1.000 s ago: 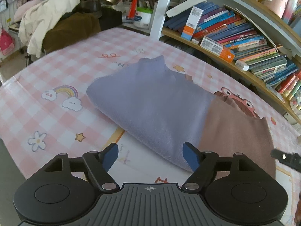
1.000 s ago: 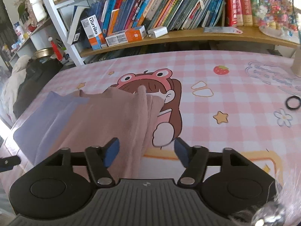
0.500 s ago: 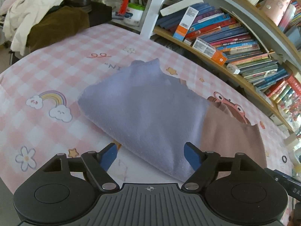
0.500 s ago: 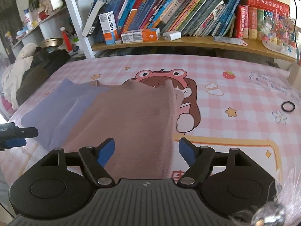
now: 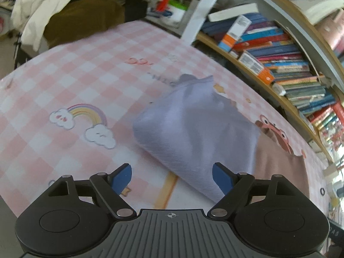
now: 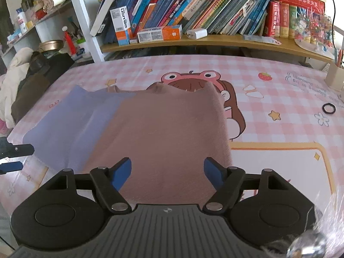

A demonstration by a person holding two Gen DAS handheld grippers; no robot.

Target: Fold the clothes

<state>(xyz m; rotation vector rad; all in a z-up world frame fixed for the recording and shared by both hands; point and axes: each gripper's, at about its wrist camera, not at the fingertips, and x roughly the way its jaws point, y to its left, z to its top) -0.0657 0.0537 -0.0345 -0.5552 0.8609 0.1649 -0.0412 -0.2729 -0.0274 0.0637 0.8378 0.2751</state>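
A folded cloth lies flat on the pink checked table cover (image 5: 71, 79). Its left part is lavender (image 5: 193, 129) and its right part dusty pink (image 5: 279, 167). I cannot tell whether it is one piece or two. My left gripper (image 5: 171, 177) is open just before the lavender part's near edge, whose corner lies by the right finger. In the right wrist view the dusty pink part (image 6: 167, 129) fills the middle, with the lavender part (image 6: 71, 120) to its left. My right gripper (image 6: 167, 172) hangs open over the pink part's near edge, gripping nothing. The left gripper's fingertips (image 6: 13, 157) show at the left edge.
A bookshelf (image 6: 193, 40) full of books runs along the table's far side. A heap of clothes (image 5: 53, 15) sits beyond the left end. A small black ring (image 6: 329, 108) and a pen holder (image 6: 335, 79) are at the far right.
Both grippers have slid leftward along the near side of the cloth, and their jaws stand a little wider. The raised fold of the pink part now lies flat.
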